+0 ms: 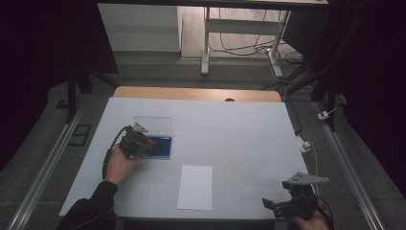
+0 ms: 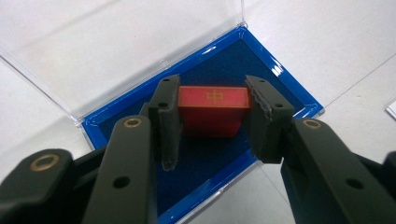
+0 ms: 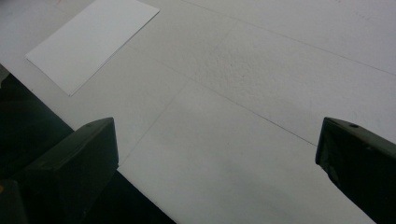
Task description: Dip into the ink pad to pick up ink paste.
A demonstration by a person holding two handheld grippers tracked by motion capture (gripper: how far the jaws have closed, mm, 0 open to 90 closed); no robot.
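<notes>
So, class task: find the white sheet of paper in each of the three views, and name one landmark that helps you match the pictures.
High view: the white sheet of paper lies low and centre on the table, nearer the person's edge.
Left gripper view: a white corner at the right edge may be it; too little to be sure.
Right gripper view: upper left, near the table's edge.
Shared landmark: the white table top.

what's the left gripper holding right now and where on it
The left gripper is shut on the red block, its pads pressing the block's two opposite end faces, above the blue tray of the open case.
</notes>
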